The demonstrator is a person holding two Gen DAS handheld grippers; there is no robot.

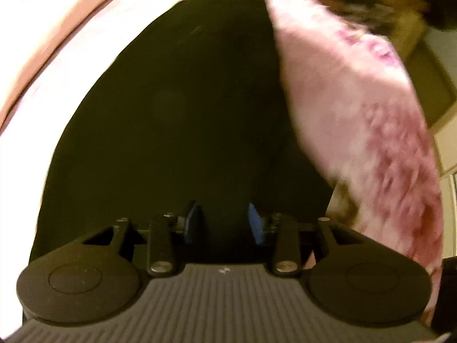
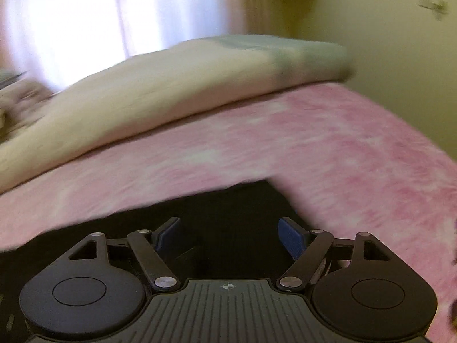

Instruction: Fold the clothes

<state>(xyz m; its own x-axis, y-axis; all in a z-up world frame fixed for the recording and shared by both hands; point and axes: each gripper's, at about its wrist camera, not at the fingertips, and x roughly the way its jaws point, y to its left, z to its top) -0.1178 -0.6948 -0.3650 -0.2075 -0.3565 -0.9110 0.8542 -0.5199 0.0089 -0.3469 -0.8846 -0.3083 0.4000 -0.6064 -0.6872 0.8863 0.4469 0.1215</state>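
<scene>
Lying spread over a pink mottled bedcover, a black garment is filling the middle of the left wrist view and the lower part of the right wrist view. Both pictures are smeared with blur, so fine folds in the cloth are not showing.

The left gripper is pointing steeply down at the garment, its blue pads standing a modest way apart with only dark cloth showing beyond them. Whether the pads are touching the fabric or hanging just above it cannot be told, since black cloth and black metal are running together there. Nothing is being pinched between them, so the jaws are reading as parted and empty. The garment's right edge is running up beside a pink and white strip of the bedcover.

The right gripper is sitting over a corner of the black garment, where the cloth's edge is meeting the pink cover just ahead and to the right of the fingers. Its jaws are standing wide, the blue pads well apart, and no fabric is caught between them; the garment is lying below and between them.

Beyond, a cream quilt is resting on the bedcover, with a bright curtain behind it.
</scene>
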